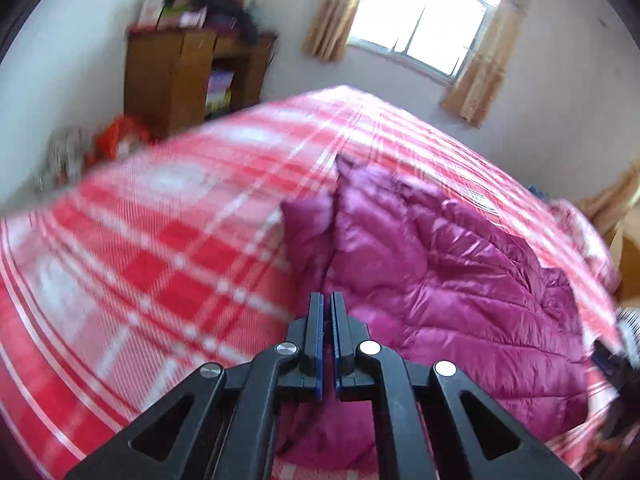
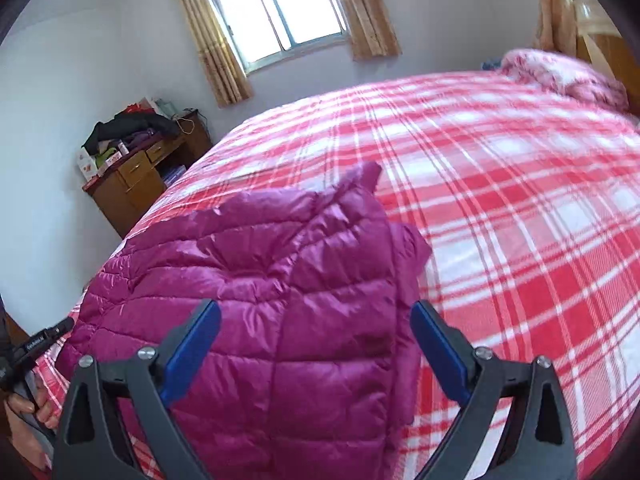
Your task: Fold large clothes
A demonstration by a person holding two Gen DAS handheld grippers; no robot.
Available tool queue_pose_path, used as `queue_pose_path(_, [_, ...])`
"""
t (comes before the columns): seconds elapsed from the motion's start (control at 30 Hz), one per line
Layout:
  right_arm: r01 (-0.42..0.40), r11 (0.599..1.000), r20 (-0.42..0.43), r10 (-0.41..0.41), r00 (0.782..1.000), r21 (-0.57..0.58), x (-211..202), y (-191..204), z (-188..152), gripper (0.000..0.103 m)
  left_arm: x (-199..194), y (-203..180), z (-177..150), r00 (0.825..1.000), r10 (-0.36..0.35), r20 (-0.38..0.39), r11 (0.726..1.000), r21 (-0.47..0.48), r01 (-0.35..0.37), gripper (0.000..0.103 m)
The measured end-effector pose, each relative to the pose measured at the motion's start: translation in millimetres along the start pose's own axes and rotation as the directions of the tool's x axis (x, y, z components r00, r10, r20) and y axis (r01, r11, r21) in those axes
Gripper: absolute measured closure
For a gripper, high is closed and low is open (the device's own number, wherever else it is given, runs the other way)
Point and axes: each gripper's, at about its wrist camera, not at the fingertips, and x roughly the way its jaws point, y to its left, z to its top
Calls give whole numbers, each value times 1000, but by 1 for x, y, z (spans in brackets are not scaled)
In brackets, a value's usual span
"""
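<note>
Two wrist views over a bed covered with a red-and-white plaid cotton sheet [image 2: 500,200]. The task garment, a magenta quilted down jacket with a glossy shell [image 2: 280,280], lies on the sheet toward the near edge of the bed, partly folded over on itself; one quilted panel lies over the rest, and a narrow flap points toward the window.

Left gripper [image 1: 327,300] — black, with blue pads — shows its two fingers pressed together with only a thin slit between them; nothing is visibly clamped, and the tips hover above the jacket's [image 1: 440,272] near edge, where fabric meets sheet [image 1: 140,260]. This view is smeared by motion blur.

Right gripper [image 2: 316,312] — its fingers stand spread wide, one blue pad at each side of the frame, with the jacket below and between them; the pads do not press on the fabric, so nothing is held.

At the lower left of the right-wrist view, a person's hand [image 2: 28,408] grips the black handle of the other tool.

Background: a sunlit window [image 2: 276,12] with tan curtains [image 2: 216,48], a brown wooden cabinet [image 2: 136,184] piled with dark clothes and boxes, and a rumpled pink floral quilt [image 2: 560,76] at the far corner of the bed.
</note>
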Motion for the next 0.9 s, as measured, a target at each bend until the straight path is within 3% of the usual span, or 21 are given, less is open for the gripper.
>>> queue_pose_path(0.13, [30,998,-62,-27,998,50,14,-14,-27,10,6,15,-16,996,-89,11,987,-133,90,100])
queue_pose_path(0.23, [24,1000,-75,-25,997,-7,17,-3,-24,14,15,16,-18,992,-122,-10,979,-168,119,100])
queue_pose_path(0.3, [61,996,-92,-66,994,-62,22,7,-24,20,15,15,-17,988,-155,-14,970,-194,149,100])
queue_pose_path(0.33, [63,995,-96,-71,993,-82,23,11,-26,27,11,14,-17,983,-185,-6,963,-201,180,100])
queue_pose_path(0.47, [46,993,-100,-57,993,-108,24,14,-30,38,-19,15,-24,960,-265,90,934,-222,279,100])
queue_pose_path(0.57, [44,991,-104,-57,993,-126,26,18,-32,43,-34,12,-32,969,-221,107,951,-197,239,100])
queue_pose_path(0.67, [49,990,-100,-63,993,-134,27,21,-32,44,-51,0,-38,967,-203,155,965,-133,224,100])
queue_pose_path(0.73, [42,991,-98,-54,994,-126,28,19,-32,44,-46,-2,-41,974,-183,134,971,-133,200,99])
queue_pose_path(0.83, [30,993,-97,-42,994,-117,28,18,-32,43,-20,8,-50,986,-163,44,961,-218,169,98])
queue_pose_path(0.9, [27,993,-97,-38,995,-115,29,17,-31,42,-10,16,-56,984,-173,38,934,-312,176,98])
